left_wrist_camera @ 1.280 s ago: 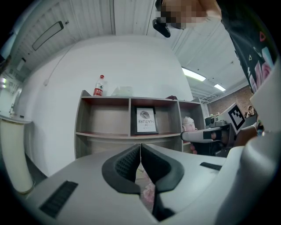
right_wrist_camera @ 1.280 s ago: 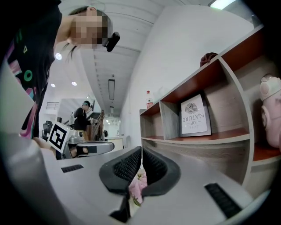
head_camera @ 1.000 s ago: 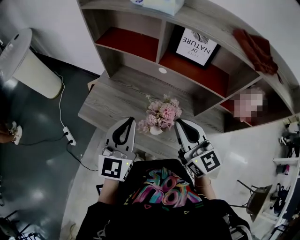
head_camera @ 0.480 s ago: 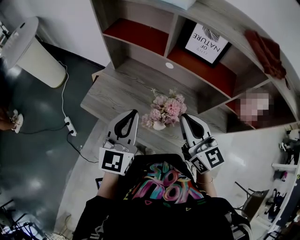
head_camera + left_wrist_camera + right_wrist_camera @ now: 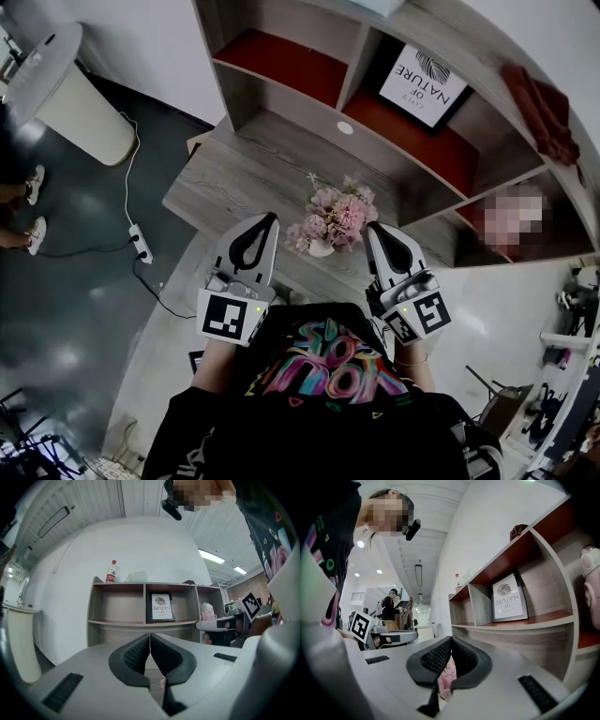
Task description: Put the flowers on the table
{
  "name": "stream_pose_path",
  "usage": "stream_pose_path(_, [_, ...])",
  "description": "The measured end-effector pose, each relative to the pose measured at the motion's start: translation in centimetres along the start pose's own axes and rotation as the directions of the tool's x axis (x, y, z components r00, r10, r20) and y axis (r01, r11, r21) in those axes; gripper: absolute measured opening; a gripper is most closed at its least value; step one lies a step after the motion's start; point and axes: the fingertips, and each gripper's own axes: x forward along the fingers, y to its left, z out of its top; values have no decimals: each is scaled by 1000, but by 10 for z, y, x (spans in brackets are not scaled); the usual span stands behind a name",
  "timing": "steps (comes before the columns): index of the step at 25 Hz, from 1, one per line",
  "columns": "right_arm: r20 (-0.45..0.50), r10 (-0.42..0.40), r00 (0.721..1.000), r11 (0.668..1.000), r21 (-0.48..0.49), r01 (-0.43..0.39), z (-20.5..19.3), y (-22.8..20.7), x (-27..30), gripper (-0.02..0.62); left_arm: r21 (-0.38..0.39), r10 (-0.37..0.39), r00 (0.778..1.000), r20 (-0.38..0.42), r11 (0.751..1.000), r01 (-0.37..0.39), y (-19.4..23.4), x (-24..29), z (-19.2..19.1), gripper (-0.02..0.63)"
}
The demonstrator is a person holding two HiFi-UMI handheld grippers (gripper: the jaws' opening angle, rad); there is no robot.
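Observation:
A bunch of pink flowers [image 5: 336, 217] in a small white vase [image 5: 321, 248] stands upright on the grey wooden table [image 5: 234, 178], near its front edge. My left gripper [image 5: 267, 217] is just left of the flowers, shut and holding nothing. My right gripper [image 5: 373, 227] is just right of them, also shut and holding nothing. Neither touches the bunch. In the left gripper view the jaws [image 5: 149, 636] meet at the tips. The right gripper view shows its shut jaws [image 5: 451, 639], with pink petals [image 5: 446, 679] showing below them.
Behind the table rises a shelf unit with a framed print [image 5: 423, 84] and a red cloth [image 5: 539, 98] on top. A bottle [image 5: 111, 571] stands on the shelf top. A white cylinder [image 5: 70, 94], a power strip [image 5: 141, 244] and someone's feet [image 5: 33, 202] are on the dark floor at left.
The head view has drifted a little, so everything sits slightly further right in the picture. Both grippers stay shut beside the flowers, which have not moved on the table.

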Motion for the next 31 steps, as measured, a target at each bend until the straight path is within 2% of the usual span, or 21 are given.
stream_pose_path(2, [-1,5,1000,1000,0,-5,0,0,2,17,13,-2,1000,-16,1000,2,1,-1,-3,26])
stream_pose_path(7, [-8,23,1000,1000,-8,-23,-1,4,5,15,-9,16,1000,9,1000,-16,4,-2,1,26])
stream_pose_path(12, [-9,36,999,999,-6,-36,-1,6,5,15,31,6,997,-71,1000,-4,7,-10,-14,26])
stream_pose_path(26, [-16,102,995,995,7,-102,-1,13,5,15,37,28,996,-82,999,-25,8,-22,-13,26])
stream_pose_path(31, [-13,120,993,993,5,-120,0,10,4,15,50,10,997,-77,999,-7,3,-17,-13,26])
